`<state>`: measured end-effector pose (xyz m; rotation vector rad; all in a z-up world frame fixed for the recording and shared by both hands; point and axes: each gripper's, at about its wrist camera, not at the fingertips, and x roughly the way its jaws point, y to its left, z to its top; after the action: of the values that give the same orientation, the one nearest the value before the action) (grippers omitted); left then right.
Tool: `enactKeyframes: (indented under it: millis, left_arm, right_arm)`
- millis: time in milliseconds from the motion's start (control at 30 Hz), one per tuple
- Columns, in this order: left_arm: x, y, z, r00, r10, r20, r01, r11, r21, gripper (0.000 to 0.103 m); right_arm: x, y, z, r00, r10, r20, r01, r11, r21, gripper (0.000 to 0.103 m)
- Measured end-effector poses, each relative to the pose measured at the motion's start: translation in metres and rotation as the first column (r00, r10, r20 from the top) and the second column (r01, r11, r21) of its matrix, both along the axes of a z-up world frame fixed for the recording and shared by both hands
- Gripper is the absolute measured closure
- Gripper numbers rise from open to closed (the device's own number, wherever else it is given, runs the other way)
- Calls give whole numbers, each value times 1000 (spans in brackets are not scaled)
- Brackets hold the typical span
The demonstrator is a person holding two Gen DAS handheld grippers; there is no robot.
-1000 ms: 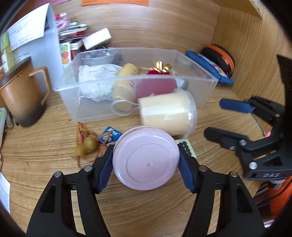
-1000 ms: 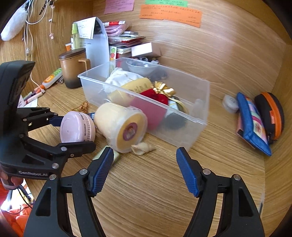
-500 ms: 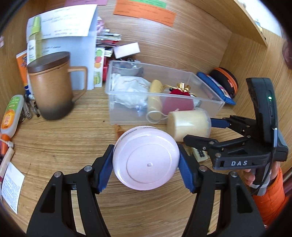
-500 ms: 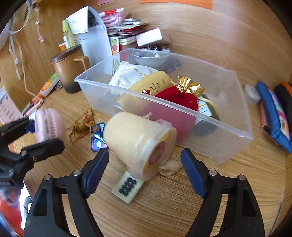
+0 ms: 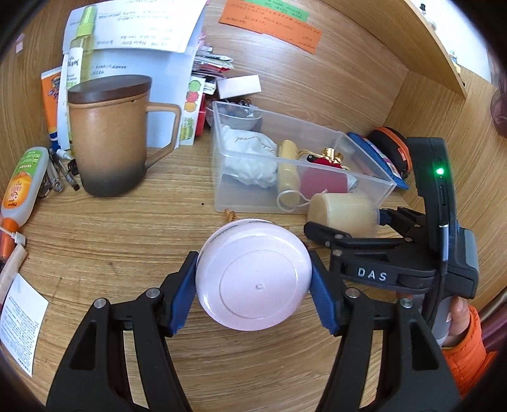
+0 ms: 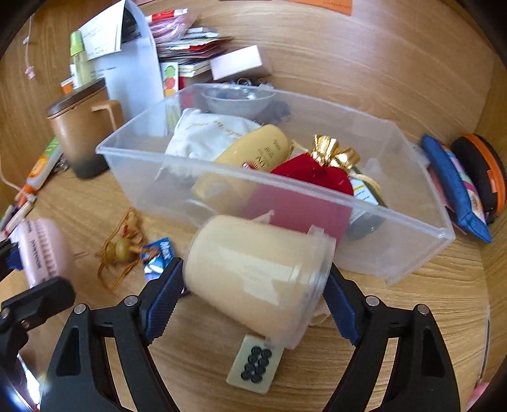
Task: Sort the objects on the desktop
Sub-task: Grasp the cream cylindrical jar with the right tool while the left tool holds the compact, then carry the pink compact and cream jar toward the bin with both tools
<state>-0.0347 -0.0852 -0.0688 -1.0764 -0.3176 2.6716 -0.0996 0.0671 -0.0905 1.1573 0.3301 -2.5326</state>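
Near the front edge of the wooden desk point(image 5: 104, 241), the left gripper point(image 5: 253, 285) is clenched on a round pink jar point(image 5: 252, 274), its blue pads pressed against both sides, the flat lid facing the camera. Small print runs along the jar's side but is too fine to read.

Just to its right, the right gripper point(image 6: 250, 291) straddles a cream cylindrical container point(image 6: 258, 272) lying on its side against the front wall of the clear plastic bin point(image 6: 412, 256). Both blue pads sit at the container's flanks; whether they actually press on it I cannot tell. The gripper's black body carries the letters "DAS" in white, with a green light lit on the handle.

Inside the bin lie a white cloth pouch point(image 6: 209, 133) with gold script, a yellow tube point(image 6: 256, 145) and a red velvet bag point(image 6: 313, 176) tied with gold ribbon.

On the desk in front of the bin rest a tangled brown cord with beads point(image 6: 122, 250), a blue wrapper point(image 6: 158, 258) and a small card of black dots point(image 6: 255, 364).

Toward the back left corner stands a lidded brown mug point(image 5: 111, 139), and at the left edge lies an orange-capped bottle point(image 5: 20, 187) reading "OFF". Orange and green notes point(image 5: 272, 20) hang on the back wall, their writing illegible.
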Motion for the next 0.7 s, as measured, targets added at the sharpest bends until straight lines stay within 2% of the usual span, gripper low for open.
enactKeyframes:
  millis: [67,100,133,300,700]
  left_arm:
    - [0,-4,-1,1000,-1,2,1,1000,5,38]
    - [0,-5,-1,1000,-1,3,1,1000,7,38]
    - [0,-6,-2,1000,-1,5,1,1000,7,38]
    - [-3,-7,4,1000,-3,-5,3,1000,7,38]
    - [-8,11,38,997,-11,-71,9,1000,-25,38]
  right_arm:
    - [1,-2,1,1000,8,-18,-8,1000,-1,21]
    - [2,-3,1,999,17,-33,-17,1000,8,23]
    - [4,-6,2,998,29,-56,-27,999,28,32]
    - [13,-9,12,993,75,-93,-74,997,24,40]
    - [39,11,52,976,130,-173,-141,989,-53,41]
